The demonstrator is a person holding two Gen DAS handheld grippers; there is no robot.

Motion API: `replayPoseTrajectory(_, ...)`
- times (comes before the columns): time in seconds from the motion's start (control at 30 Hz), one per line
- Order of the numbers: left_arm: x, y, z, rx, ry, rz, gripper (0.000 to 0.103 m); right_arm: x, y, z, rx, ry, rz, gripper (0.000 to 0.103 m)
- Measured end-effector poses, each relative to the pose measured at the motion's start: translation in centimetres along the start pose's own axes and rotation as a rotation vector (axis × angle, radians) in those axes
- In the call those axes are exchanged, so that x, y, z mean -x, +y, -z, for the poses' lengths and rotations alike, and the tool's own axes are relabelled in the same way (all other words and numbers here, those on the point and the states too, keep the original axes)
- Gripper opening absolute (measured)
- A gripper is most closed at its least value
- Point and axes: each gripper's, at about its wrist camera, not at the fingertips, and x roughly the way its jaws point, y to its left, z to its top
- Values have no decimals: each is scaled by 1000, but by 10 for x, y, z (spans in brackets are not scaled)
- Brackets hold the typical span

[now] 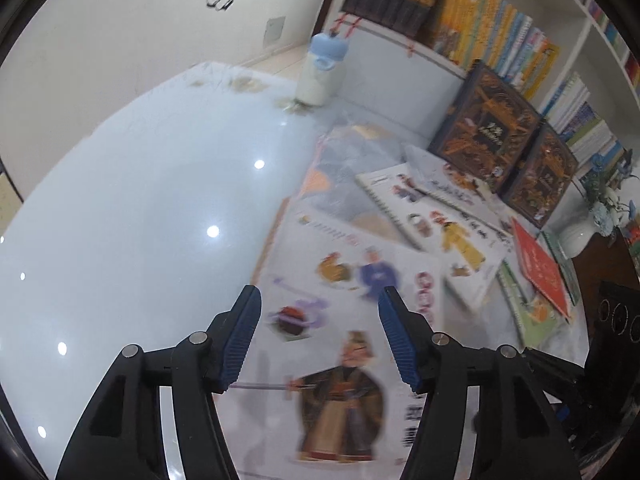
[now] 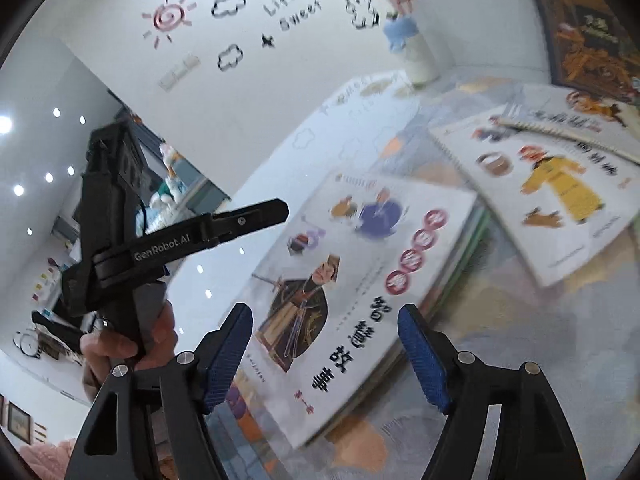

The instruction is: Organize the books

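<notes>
Left gripper: jaws are spread wide, nothing is pinched, and the white picture book is seen flat right under the gap.
Right gripper: also parted, nothing clamped, held just above the same book near its lower edge.
White picture book: laid face up on a small stack at the table's right side, warrior figure on the cover.
Second book: spiral-bound, yellow-robed figure, lying beside the first, partly overlapped by another one.
Dark boxed volumes: leaned upright against the shelf.
Table: glossy white.
Bottle: blue cap, parked at the far edge.
Hand: seen wrapped round the left gripper's handle.
</notes>
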Motion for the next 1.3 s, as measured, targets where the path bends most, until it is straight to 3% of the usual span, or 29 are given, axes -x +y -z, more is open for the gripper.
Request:
replayPoseTrajectory(0.13, 8, -50, -6, -60, -25, -3, 59, 62, -26, 5, -28, -90, -3, 74)
replayPoseTrajectory(0.43, -21, -193, 14, -173, -19, 176, 66, 228, -143, 51, -200, -279, 247, 74)
replayPoseTrajectory(0.53, -49, -241, 25, -224, 4, 246, 66, 261, -183, 70, -280, -309, 314, 74)
replayPoseTrajectory(0.6, -67, -262, 26, -239, 15, 250, 66, 275, -206, 79, -325, -324, 357, 74)
replayPoseTrajectory(0.77, -118, -302, 22, -246, 50, 247, 66, 290, -256, 83, -395, -349, 429, 74)
replayPoseTrajectory(0.87, -137, -319, 19, -276, 50, 213, 66, 283, -273, 73, -405, -346, 482, 74)
replayPoseTrajectory(1.0, -159, -331, 17, -303, 86, 198, 66, 266, -285, 58, -401, -316, 490, 74)
replayPoseTrajectory(1.13, -183, -333, 20, -297, 163, 261, 66, 249, -294, 48, -381, -269, 559, 78)
replayPoseTrajectory(1.23, -181, -337, 27, -344, 128, 253, 67, 246, -289, 46, -368, -246, 556, 80)
replayPoseTrajectory(1.27, -180, -339, 29, -363, 131, 250, 67, 246, -287, 48, -365, -241, 528, 78)
replayPoseTrajectory(1.3, -178, -339, 30, -369, 140, 265, 66, 245, -281, 51, -372, -236, 437, 77)
